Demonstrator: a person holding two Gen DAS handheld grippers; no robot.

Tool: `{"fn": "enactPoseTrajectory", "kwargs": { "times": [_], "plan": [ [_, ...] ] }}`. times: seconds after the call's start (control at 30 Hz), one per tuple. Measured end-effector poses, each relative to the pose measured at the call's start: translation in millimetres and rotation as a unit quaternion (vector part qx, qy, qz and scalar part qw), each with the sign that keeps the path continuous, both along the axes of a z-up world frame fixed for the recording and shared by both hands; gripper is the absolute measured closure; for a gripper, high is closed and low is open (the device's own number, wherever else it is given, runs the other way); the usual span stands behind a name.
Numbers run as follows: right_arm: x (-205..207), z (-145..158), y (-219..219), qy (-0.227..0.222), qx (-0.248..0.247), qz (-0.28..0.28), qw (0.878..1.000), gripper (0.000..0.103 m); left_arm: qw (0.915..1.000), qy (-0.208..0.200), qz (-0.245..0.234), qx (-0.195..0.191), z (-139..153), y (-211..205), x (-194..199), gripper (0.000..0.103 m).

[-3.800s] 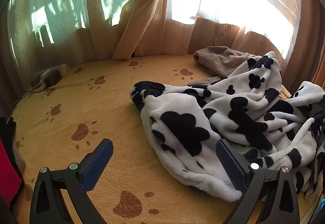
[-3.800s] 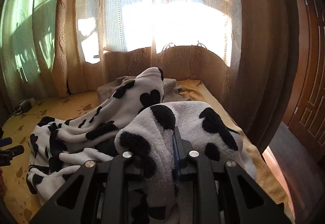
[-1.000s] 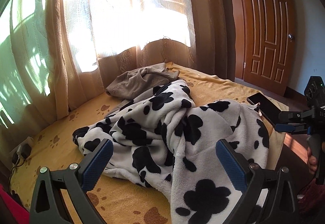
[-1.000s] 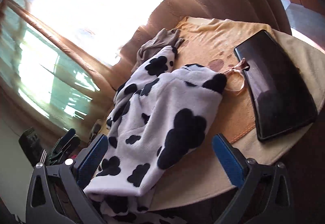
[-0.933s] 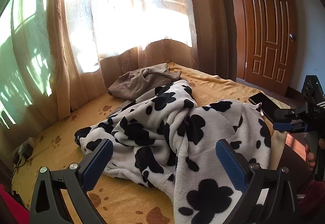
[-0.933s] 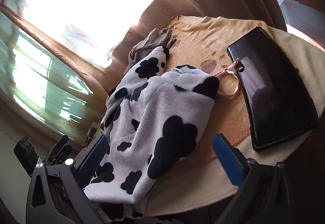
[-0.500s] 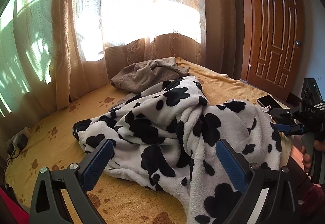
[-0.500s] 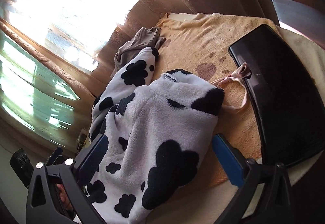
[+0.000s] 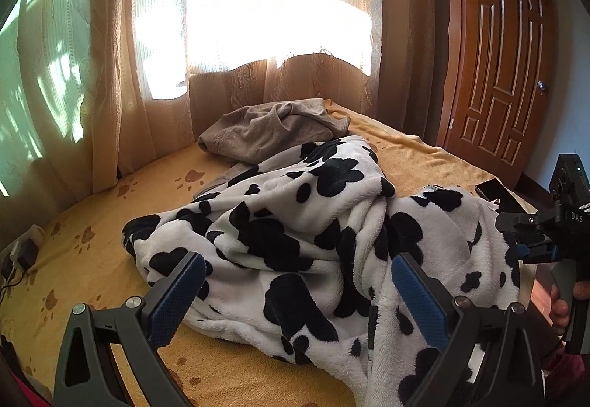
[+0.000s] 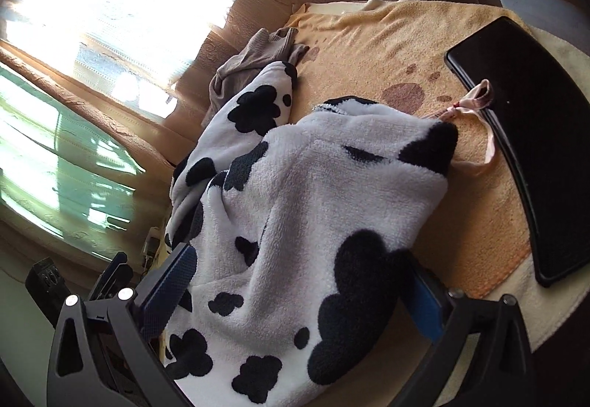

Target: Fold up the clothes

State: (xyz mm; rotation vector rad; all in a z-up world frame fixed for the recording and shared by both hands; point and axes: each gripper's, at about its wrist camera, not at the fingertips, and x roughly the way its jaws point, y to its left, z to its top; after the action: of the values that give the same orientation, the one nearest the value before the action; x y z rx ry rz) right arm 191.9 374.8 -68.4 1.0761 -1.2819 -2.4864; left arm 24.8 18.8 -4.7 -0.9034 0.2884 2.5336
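A fluffy white garment with black cow spots [image 9: 313, 230] lies crumpled on a yellow bedspread with paw prints [image 9: 92, 222]. My left gripper [image 9: 295, 292] is open just above the garment's near edge, its blue pads wide apart. My right gripper [image 10: 298, 285] is open too, low over the spotted garment [image 10: 295, 208], whose fleece fills the gap between the pads. A pink ribbon [image 10: 475, 104] sticks out of the garment's end. In the left wrist view the right gripper [image 9: 531, 237] shows at the right edge, held by a hand [image 9: 560, 303].
A grey-brown garment [image 9: 269, 123] lies bunched at the far side of the bed, by the curtains [image 9: 110, 75]. A black tablet [image 10: 534, 134] rests on the bed's corner beside the ribbon. A wooden door [image 9: 501, 56] stands at the right. A charger [image 9: 22, 256] sits far left.
The right gripper let go of the spotted garment and now stands open, sinking closer over it in the last second. The left view swung right, and now edges nearer the garment.
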Motion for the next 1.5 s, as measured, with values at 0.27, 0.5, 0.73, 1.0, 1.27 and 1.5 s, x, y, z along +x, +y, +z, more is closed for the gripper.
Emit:
{"fn": "enactPoseTrajectory", "kwargs": {
  "times": [0.27, 0.5, 0.73, 1.0, 1.27, 1.5],
  "plan": [
    [-7.7, -4.0, 0.2, 0.024, 0.011, -0.011, 1.000, 0.094, 1.0000, -0.005, 0.004, 0.003, -0.5, -3.5, -8.6, 0.000],
    [-7.2, 112.9, -59.1, 0.222, 0.133, 0.044, 0.965, 0.094, 0.9998, -0.006, 0.009, 0.015, 3.2, -10.4, -6.1, 0.000],
    [-46.6, 179.1, -180.0, 0.318, 0.157, 0.196, 0.914, 0.094, 0.9943, 0.030, 0.093, 0.042, 20.8, -95.4, 18.3, 0.000],
    [-96.4, 158.7, -346.0, 0.288, 0.145, 0.388, 0.863, 0.094, 0.9550, 0.041, 0.277, 0.099, 21.4, -248.8, 59.8, 0.000],
    [-115.9, 96.5, -430.1, 0.179, 0.164, 0.479, 0.844, 0.050, 0.9361, 0.018, 0.329, 0.122, -6.6, -294.5, 70.9, 0.000],
    [-94.8, 138.0, -377.0, 0.252, 0.127, 0.426, 0.860, 0.020, 0.9378, -0.005, 0.318, 0.139, -23.6, -290.6, 61.2, 0.000]
  ]
}}
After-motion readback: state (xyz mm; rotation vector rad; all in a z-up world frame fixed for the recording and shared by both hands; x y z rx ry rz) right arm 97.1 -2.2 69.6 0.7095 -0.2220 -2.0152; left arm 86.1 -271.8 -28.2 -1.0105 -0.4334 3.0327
